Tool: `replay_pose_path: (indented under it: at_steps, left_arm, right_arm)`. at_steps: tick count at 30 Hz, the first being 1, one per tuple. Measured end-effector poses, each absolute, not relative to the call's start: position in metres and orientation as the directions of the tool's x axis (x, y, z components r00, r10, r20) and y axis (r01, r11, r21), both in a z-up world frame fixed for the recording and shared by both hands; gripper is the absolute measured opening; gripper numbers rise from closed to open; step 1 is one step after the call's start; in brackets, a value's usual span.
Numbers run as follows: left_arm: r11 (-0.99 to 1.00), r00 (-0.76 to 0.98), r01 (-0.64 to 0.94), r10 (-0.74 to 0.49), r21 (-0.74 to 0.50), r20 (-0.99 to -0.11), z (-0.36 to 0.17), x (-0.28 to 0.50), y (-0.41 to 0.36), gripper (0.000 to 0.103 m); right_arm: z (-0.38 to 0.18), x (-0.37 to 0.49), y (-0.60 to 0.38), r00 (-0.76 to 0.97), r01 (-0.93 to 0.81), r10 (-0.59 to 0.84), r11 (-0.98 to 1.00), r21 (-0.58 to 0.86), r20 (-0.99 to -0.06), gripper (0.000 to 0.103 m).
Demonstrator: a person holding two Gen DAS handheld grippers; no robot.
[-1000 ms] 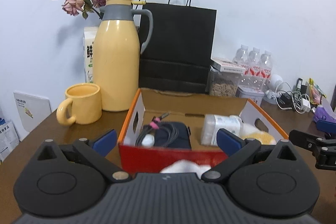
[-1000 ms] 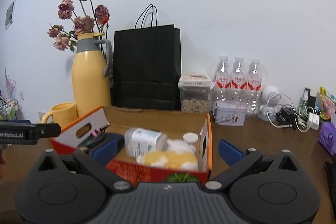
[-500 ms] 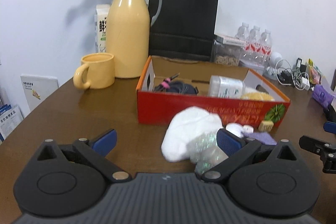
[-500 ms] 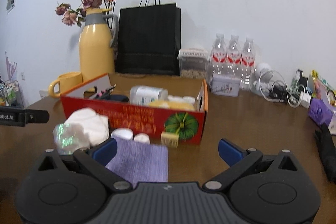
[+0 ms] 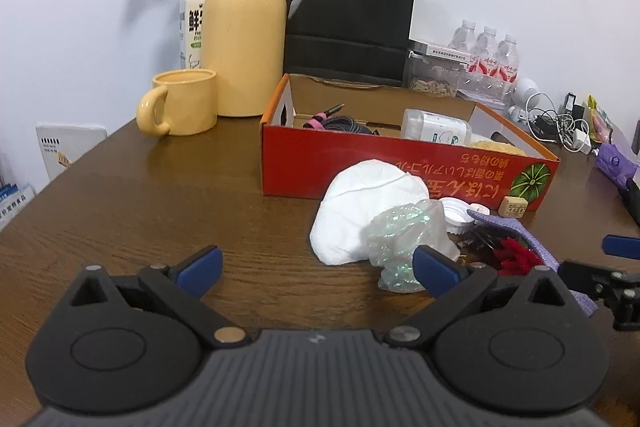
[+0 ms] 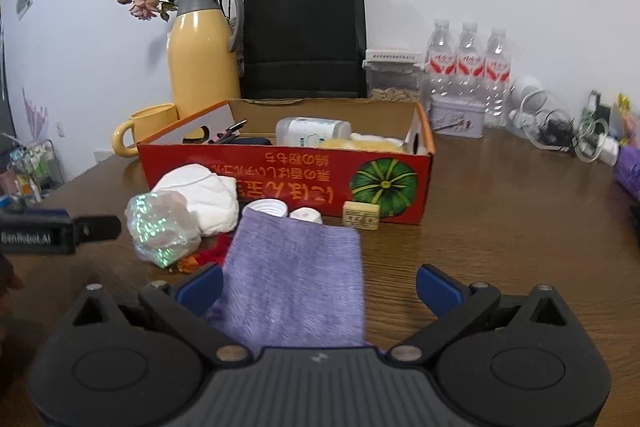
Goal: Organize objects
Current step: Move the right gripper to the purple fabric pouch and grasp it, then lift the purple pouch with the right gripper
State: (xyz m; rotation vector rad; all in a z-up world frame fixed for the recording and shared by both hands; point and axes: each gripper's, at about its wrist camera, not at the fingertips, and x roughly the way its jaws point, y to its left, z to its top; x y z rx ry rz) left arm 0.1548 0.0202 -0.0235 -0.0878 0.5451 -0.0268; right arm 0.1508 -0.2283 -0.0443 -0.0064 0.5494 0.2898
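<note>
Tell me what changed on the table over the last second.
Both claws, left and right, pulled back from over the red box toward the table's near side, open and empty throughout. The purple cloth now lies between the right claw's fingers. No object moved.

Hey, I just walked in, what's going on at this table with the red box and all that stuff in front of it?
A person is tidying loose items with two handheld grippers. Both the left gripper and right gripper are open and hold nothing. The red box already contains a white bottle, cables and something yellow. In front of it on the table lie a white cloth, crinkled plastic wrap, a purple cloth, two white caps and a small block. The right gripper hovers over the purple cloth.
</note>
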Motion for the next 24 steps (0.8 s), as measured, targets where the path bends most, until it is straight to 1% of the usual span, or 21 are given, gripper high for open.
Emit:
replay_pose_path:
  at_steps: [4, 7, 12, 15, 18, 19, 20, 21, 22, 23, 24]
  left_arm:
    - [0.994, 0.854, 0.002, -0.06, -0.113, -0.517, -0.027, 0.156, 0.024, 0.103]
    - [0.991, 0.85, 0.0, -0.071, -0.133, -0.523, -0.029, 0.157, 0.026, 0.103]
    - [0.989, 0.844, -0.004, -0.076, -0.149, -0.53, -0.031, 0.158, 0.027, 0.103]
    - [0.988, 0.844, -0.009, -0.075, -0.153, -0.532, -0.032, 0.158, 0.028, 0.103]
    - [0.987, 0.84, -0.016, -0.072, -0.157, -0.538, -0.033, 0.159, 0.029, 0.103]
    - [0.987, 0.839, -0.018, -0.072, -0.159, -0.539, -0.033, 0.159, 0.029, 0.103]
    - [0.987, 0.839, -0.019, -0.072, -0.162, -0.54, -0.034, 0.16, 0.03, 0.103]
    - [0.986, 0.838, -0.021, -0.072, -0.164, -0.541, -0.034, 0.16, 0.03, 0.103]
    - [0.986, 0.837, -0.022, -0.072, -0.165, -0.542, -0.034, 0.161, 0.03, 0.103]
    - [0.986, 0.836, -0.023, -0.072, -0.166, -0.544, -0.034, 0.161, 0.03, 0.103]
    - [0.986, 0.835, -0.025, -0.071, -0.167, -0.545, -0.034, 0.161, 0.03, 0.103]
  right_arm:
    - [-0.054, 0.169, -0.227, 0.773, -0.278, 0.306, 0.951, 0.136, -0.556, 0.103]
    - [-0.062, 0.177, -0.234, 0.736, -0.28, 0.351, 0.936, 0.212, -0.579, 0.102]
    - [-0.065, 0.177, -0.236, 0.725, -0.289, 0.371, 0.929, 0.233, -0.58, 0.101]
    - [-0.065, 0.174, -0.234, 0.724, -0.305, 0.384, 0.923, 0.233, -0.574, 0.09]
    - [-0.063, 0.172, -0.235, 0.724, -0.311, 0.395, 0.919, 0.243, -0.565, 0.076]
    - [-0.063, 0.171, -0.237, 0.724, -0.314, 0.402, 0.916, 0.252, -0.56, 0.068]
    - [-0.063, 0.17, -0.238, 0.723, -0.316, 0.41, 0.912, 0.261, -0.556, 0.062]
    - [-0.062, 0.169, -0.238, 0.723, -0.319, 0.414, 0.91, 0.264, -0.553, 0.06]
    - [-0.061, 0.168, -0.238, 0.727, -0.322, 0.415, 0.91, 0.262, -0.548, 0.055]
    - [-0.06, 0.166, -0.238, 0.731, -0.325, 0.415, 0.91, 0.258, -0.541, 0.047]
    - [-0.059, 0.164, -0.238, 0.737, -0.329, 0.415, 0.91, 0.254, -0.533, 0.044]
